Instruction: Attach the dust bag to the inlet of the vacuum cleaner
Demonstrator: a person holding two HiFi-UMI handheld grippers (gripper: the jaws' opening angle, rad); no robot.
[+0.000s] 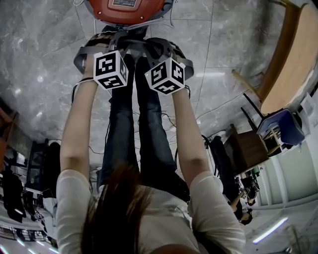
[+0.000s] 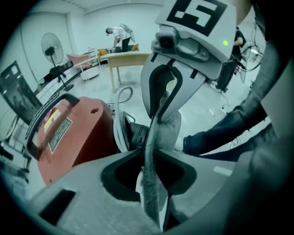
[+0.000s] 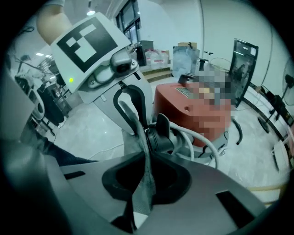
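Note:
A red vacuum cleaner (image 1: 126,10) stands on the marble floor in front of the person's legs. Its black inlet (image 2: 138,135) sticks out toward the grippers. My left gripper (image 2: 154,183) is shut on the edge of a grey fabric dust bag (image 2: 150,160). My right gripper (image 3: 142,183) is shut on the same dust bag (image 3: 146,176) from the opposite side. The two grippers face each other with the bag stretched between them, just in front of the inlet (image 3: 161,135). The head view shows only their marker cubes, side by side below the vacuum.
A white hose (image 3: 202,144) curls beside the red vacuum body (image 3: 183,108). A wooden table (image 1: 293,59) and a blue seat (image 1: 280,126) stand to the right. A standing fan (image 2: 53,46), another table (image 2: 128,59) and a person (image 2: 120,34) are far behind.

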